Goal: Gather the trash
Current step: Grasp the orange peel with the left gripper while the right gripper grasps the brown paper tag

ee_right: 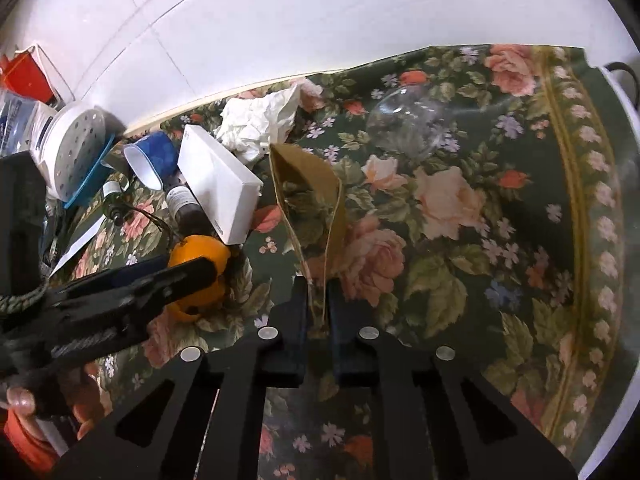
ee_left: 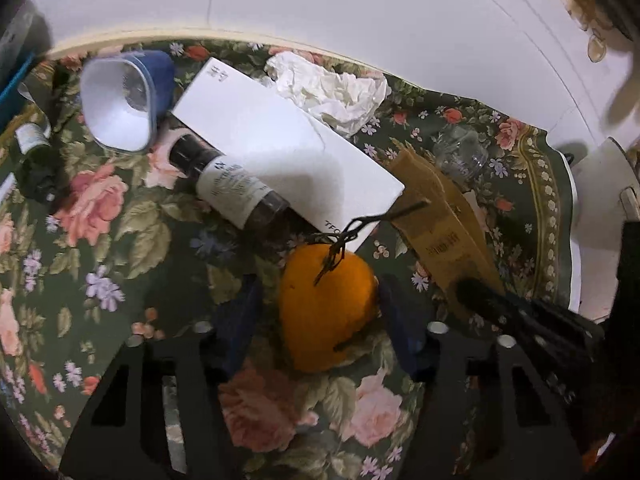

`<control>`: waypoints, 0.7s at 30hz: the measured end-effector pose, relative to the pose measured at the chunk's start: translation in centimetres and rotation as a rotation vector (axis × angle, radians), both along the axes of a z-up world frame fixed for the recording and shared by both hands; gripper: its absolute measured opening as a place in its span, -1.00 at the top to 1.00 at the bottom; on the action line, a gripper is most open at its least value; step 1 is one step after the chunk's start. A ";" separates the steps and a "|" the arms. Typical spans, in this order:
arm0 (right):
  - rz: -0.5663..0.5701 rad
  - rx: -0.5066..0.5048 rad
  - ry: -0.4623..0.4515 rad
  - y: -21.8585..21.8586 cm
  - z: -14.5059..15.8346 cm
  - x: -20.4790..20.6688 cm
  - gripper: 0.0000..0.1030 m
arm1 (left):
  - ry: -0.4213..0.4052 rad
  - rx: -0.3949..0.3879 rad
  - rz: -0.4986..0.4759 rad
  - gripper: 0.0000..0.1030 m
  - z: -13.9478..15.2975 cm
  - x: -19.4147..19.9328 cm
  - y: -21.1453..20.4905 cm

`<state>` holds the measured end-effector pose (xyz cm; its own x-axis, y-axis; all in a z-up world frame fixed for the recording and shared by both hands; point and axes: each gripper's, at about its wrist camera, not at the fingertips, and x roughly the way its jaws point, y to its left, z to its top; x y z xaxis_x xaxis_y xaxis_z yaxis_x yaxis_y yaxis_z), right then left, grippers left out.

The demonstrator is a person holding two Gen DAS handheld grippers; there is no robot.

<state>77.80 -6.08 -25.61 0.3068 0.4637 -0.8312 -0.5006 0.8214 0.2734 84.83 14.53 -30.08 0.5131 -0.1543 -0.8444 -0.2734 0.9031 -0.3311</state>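
An orange (ee_left: 328,308) with a dry stem lies on the floral tablecloth between the open jaws of my left gripper (ee_left: 320,312), fingers apart on each side. It also shows in the right wrist view (ee_right: 200,268). My right gripper (ee_right: 318,304) is shut on the lower edge of a brown paper bag (ee_right: 308,184), whose mouth stands open; the bag shows in the left wrist view (ee_left: 440,224) too. A crumpled white tissue (ee_left: 332,88) (ee_right: 256,124) lies near the wall.
A white box (ee_left: 280,152) (ee_right: 220,176), a dark bottle with a white label (ee_left: 232,184), a blue-and-white cup on its side (ee_left: 124,100), a small green bottle (ee_left: 36,152) and a clear glass (ee_right: 408,120) lie on the tablecloth (ee_right: 460,240). A white wall (ee_left: 360,8) stands behind.
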 end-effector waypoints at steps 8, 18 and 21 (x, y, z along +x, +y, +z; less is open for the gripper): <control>-0.056 -0.004 -0.020 -1.6 1.7 -1.5 0.87 | 0.000 0.156 -0.097 0.42 0.8 -0.1 -2.9; -0.175 0.023 -0.100 -2.7 6.6 -6.0 0.88 | -0.108 0.170 -0.181 0.49 7.0 -5.5 -2.9; -0.221 0.037 -0.142 -2.9 8.7 -8.4 0.88 | -0.168 0.178 -0.221 0.49 9.7 -8.3 -2.8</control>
